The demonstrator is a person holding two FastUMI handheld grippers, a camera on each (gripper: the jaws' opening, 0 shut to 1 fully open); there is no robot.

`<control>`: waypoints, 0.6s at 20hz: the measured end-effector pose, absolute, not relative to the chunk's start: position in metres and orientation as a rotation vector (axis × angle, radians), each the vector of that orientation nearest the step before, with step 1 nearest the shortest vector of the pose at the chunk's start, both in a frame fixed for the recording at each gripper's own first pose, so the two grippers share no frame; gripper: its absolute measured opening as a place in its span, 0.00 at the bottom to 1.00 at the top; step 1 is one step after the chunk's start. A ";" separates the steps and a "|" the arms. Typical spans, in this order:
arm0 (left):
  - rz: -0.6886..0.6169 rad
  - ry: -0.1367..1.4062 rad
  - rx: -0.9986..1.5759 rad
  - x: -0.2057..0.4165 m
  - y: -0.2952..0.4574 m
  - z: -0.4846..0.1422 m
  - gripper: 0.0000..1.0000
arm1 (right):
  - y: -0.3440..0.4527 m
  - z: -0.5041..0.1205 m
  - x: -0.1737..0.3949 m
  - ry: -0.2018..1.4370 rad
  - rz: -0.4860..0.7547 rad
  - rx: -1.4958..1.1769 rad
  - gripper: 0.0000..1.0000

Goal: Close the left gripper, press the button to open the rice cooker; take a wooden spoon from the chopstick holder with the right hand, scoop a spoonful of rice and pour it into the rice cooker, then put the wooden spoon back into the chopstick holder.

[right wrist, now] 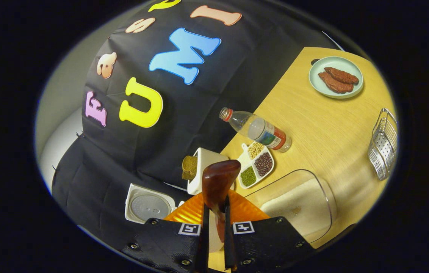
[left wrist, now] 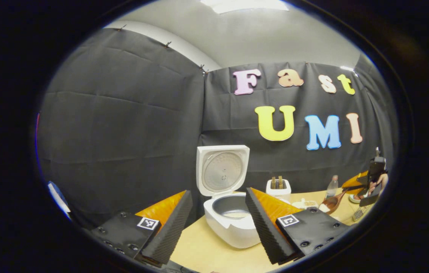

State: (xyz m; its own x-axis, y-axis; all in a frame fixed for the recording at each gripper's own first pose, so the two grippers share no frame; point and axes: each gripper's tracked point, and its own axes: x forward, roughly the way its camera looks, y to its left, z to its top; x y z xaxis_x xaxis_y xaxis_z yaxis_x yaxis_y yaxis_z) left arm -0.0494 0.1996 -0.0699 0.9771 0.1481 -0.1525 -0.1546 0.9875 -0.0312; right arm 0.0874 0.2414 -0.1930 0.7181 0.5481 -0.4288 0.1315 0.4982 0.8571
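Observation:
The white rice cooker (left wrist: 231,223) stands on the table with its lid (left wrist: 222,170) swung up, and a pale layer lies in the grey inner pot. My left gripper (left wrist: 219,192) hangs open just before the cooker, nothing between its fingers. Behind the cooker is the white chopstick holder (left wrist: 278,188) with wooden utensils in it. At the far right, my right gripper (left wrist: 370,185) carries the wooden spoon (left wrist: 334,201). In the right gripper view, my right gripper (right wrist: 214,223) is shut on the spoon's handle, with the spoon bowl (right wrist: 220,178) held above the table beside the clear rice container (right wrist: 301,197).
A plastic bottle (right wrist: 256,129) stands near the wall beside a divided dish of beans (right wrist: 256,165). A pale plate with brown pieces (right wrist: 335,77) and a metal rack (right wrist: 383,144) sit further along the wooden table (right wrist: 324,125). The cooker's lid (right wrist: 146,206) is left of the holder (right wrist: 203,167).

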 end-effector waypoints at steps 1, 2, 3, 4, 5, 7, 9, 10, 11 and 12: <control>0.160 0.152 -0.047 -0.050 0.203 -0.071 0.98 | 0.248 -0.185 0.089 0.745 0.296 1.063 0.16; 0.168 0.155 -0.050 -0.051 0.207 -0.072 0.98 | 0.255 -0.178 0.092 0.741 0.308 1.083 0.16; 0.174 0.157 -0.050 -0.054 0.211 -0.074 0.98 | 0.262 -0.172 0.094 0.733 0.320 1.096 0.16; 0.182 0.159 -0.050 -0.055 0.216 -0.074 0.98 | 0.269 -0.168 0.098 0.729 0.334 1.100 0.16; 0.188 0.160 -0.049 -0.055 0.221 -0.076 0.98 | 0.278 -0.164 0.099 0.729 0.347 1.101 0.16; 0.202 0.162 -0.047 -0.058 0.229 -0.077 0.98 | 0.298 -0.158 0.103 0.730 0.372 1.109 0.17; 0.219 0.165 -0.043 -0.064 0.239 -0.079 0.98 | 0.319 -0.150 0.106 0.736 0.401 1.121 0.16; 0.228 0.167 -0.040 -0.066 0.244 -0.080 0.98 | 0.328 -0.148 0.108 0.739 0.414 1.123 0.16; 0.239 0.166 -0.037 -0.070 0.250 -0.079 0.98 | 0.337 -0.146 0.109 0.741 0.427 1.119 0.17; 0.251 0.167 -0.034 -0.073 0.257 -0.078 0.98 | 0.347 -0.143 0.111 0.743 0.439 1.112 0.16</control>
State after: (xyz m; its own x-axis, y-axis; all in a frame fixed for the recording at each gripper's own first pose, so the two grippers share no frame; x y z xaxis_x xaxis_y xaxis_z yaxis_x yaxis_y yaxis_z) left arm -0.0732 0.2568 -0.0780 0.9549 0.2441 -0.1688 -0.2497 0.9682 -0.0127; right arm 0.1107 0.3466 -0.1430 0.6852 0.6569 -0.3145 0.0418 0.3957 0.9174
